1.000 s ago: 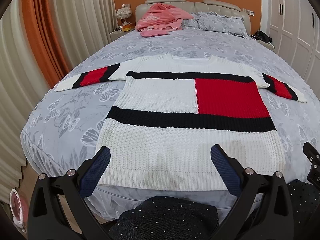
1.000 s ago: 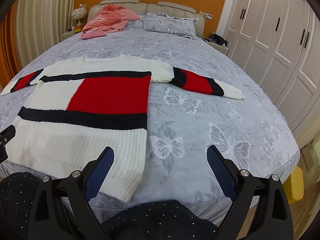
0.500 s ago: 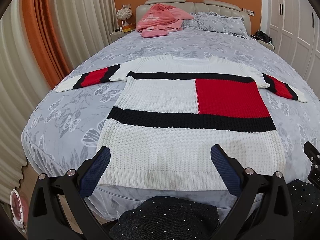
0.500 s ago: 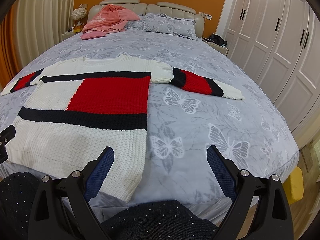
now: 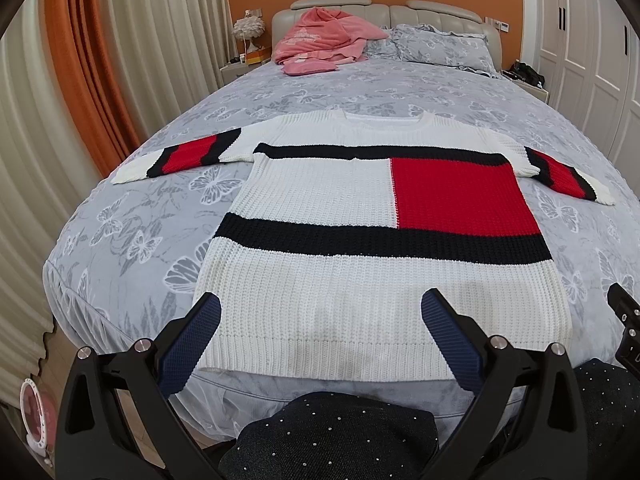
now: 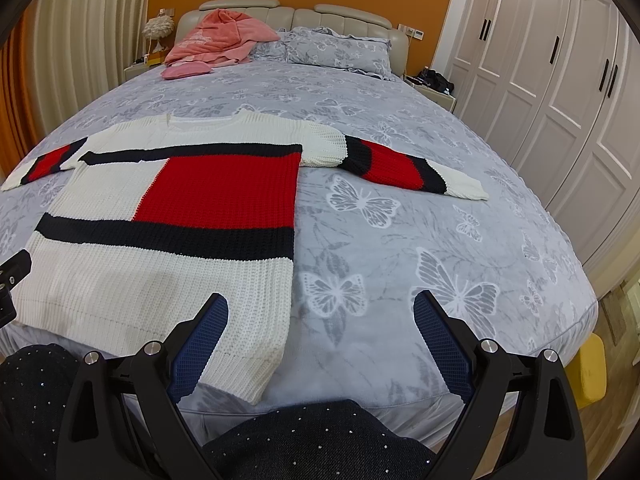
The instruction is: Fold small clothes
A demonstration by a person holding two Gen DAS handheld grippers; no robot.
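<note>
A white knit sweater (image 5: 344, 284) with black bands and a red block lies flat, face up, on the bed, both sleeves spread out sideways. It also shows in the right wrist view (image 6: 160, 264). My left gripper (image 5: 320, 312) is open and empty, held above the sweater's hem near the foot of the bed. My right gripper (image 6: 320, 312) is open and empty, above the sweater's right hem corner and the bare bedspread. The right sleeve (image 6: 412, 168) points toward the wardrobe side.
The bed (image 6: 460, 240) has a grey butterfly-print cover. A pink garment pile (image 5: 324, 40) and pillows (image 5: 440, 46) lie by the headboard. Curtains (image 5: 80, 80) hang on the left, white wardrobe doors (image 6: 560, 80) stand on the right. My dark sparkly trousers (image 5: 336, 436) are at the bottom.
Both views have shifted very slightly; the sweater lies as before and both grippers stay open.
</note>
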